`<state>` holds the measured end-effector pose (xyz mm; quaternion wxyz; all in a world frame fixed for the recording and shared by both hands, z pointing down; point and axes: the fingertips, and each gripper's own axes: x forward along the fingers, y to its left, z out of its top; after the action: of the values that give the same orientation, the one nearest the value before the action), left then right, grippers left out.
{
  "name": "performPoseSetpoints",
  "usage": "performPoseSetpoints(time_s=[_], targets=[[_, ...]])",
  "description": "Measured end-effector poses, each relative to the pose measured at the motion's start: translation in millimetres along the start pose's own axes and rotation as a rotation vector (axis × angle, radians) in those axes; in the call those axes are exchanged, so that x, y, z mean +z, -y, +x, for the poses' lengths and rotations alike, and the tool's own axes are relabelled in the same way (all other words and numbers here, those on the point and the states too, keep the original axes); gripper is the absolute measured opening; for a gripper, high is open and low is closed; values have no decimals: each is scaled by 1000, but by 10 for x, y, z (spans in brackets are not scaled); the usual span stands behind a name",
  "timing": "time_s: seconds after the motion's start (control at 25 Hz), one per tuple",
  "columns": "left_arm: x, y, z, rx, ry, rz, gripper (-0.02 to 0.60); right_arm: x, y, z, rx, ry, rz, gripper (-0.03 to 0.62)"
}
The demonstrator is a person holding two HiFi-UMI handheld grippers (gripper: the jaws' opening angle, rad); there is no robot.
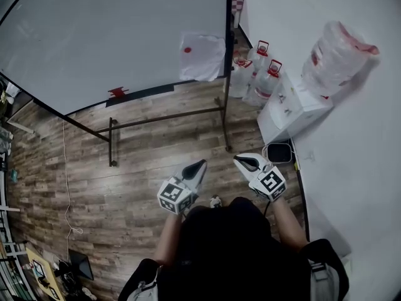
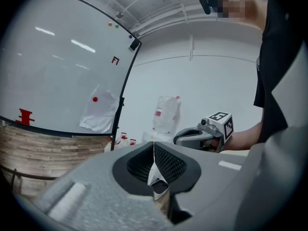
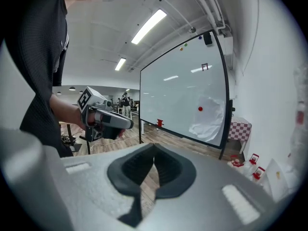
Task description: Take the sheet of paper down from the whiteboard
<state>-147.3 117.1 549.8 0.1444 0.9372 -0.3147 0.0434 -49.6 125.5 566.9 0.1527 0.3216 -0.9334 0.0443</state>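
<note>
The left gripper (image 2: 154,144) and the right gripper (image 3: 154,146) are both clenched on nothing. Well ahead of the jaws, the sheet of paper (image 2: 98,110) hangs on the whiteboard (image 2: 57,71) under a red magnet (image 2: 95,99).

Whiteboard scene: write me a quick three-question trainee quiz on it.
1. True or false: the paper hangs on the whiteboard.
2. What pins it there? A: red magnet; B: tape; C: clip.
3. Fill in: the left gripper and right gripper are both ____.
Key: 1 true; 2 A; 3 shut.
</note>
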Motion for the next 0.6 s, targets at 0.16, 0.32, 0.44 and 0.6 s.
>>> performPoseSetpoints(time_s=[0.16,0.32,0.44,0.6], targets=[[-20,-99,-23,1,-7,-10,14,-12,49,87,-4,-16,11,3],[-40,-239,-33,18,-25,-13,14,20,145,191,-6,-10,17,3],[-5,-317,-38,37,-23,-12,14,4,199,252,3,-10,29,3],[63,-463,-6,72,-5,-18,14,89,305,398,33,-3,9,3]])
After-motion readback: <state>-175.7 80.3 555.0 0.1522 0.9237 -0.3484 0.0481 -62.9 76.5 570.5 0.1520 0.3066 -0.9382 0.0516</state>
